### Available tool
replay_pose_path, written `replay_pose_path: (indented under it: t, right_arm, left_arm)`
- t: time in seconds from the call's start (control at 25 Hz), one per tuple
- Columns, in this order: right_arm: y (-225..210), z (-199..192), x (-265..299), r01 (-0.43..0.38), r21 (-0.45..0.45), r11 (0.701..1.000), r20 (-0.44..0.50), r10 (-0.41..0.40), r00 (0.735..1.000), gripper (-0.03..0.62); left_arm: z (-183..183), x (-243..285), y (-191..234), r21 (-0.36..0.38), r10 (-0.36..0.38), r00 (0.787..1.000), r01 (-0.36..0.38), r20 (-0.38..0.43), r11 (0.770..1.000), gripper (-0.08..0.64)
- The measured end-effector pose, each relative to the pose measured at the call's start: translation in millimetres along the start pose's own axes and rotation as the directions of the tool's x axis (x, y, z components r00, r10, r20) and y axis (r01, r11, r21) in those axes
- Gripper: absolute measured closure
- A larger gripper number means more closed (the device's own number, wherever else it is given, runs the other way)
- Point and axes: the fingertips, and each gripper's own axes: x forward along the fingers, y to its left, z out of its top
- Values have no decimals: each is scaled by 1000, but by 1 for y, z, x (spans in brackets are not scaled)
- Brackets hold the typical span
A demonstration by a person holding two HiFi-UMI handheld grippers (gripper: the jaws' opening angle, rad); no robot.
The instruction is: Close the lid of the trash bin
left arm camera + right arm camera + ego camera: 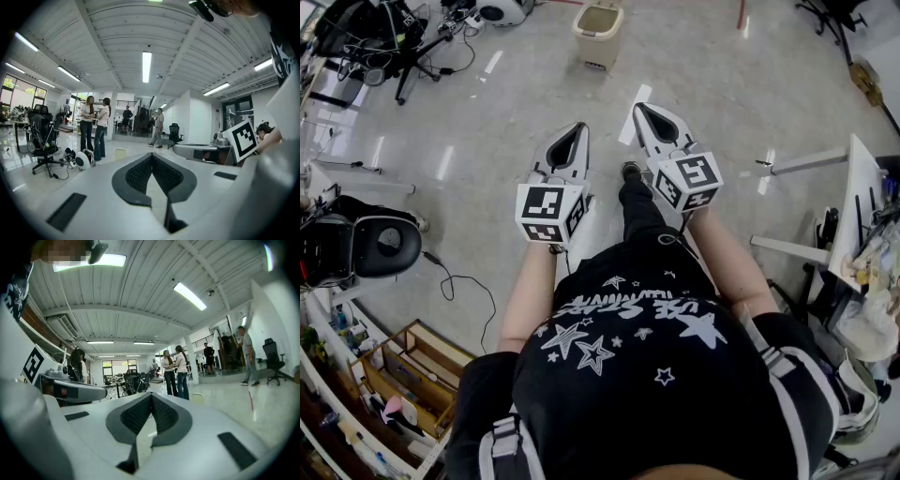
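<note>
The pale trash bin [598, 33] stands on the glossy floor [516, 103] at the far edge of the head view, well ahead of you, its mouth apparently open to the ceiling; the lid itself is too small to make out. In the left gripper view the bin [121, 153] sits low, just left of the tong tips, and in the right gripper view it [197, 398] sits just right of them.

Bare floor runs between you and the bin. To the bin's left lie a chair base and a tangle of cables [412, 42]; to its right, a red strip [741, 14] marks the floor.

You hold both tongs out in front of you, side by side and apart. The left gripper [578, 128] has its tongs pressed together at the tips, pinching nothing, and so does the right gripper [642, 110].

A black office chair [386, 246] stands at your left. A white bench [855, 202] with clutter hems your right. Open wooden shelving [403, 370] lies low at your left. Two people [93, 129] stand talking beyond the bin.
</note>
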Motion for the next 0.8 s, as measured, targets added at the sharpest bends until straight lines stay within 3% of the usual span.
replay_pose_path:
  t: [0.36,0.8]
  right_arm:
    - [-125,22,93,23,18,1000,-4,-23,1000,598]
    - [-248,55,187,-14,-8,1000,-8,14,1000,598]
  left_arm:
    - [17,123,52,-35,52,999,-52,-18,998,549]
    - [51,274,99,-34,101,995,-101,-8,994,549]
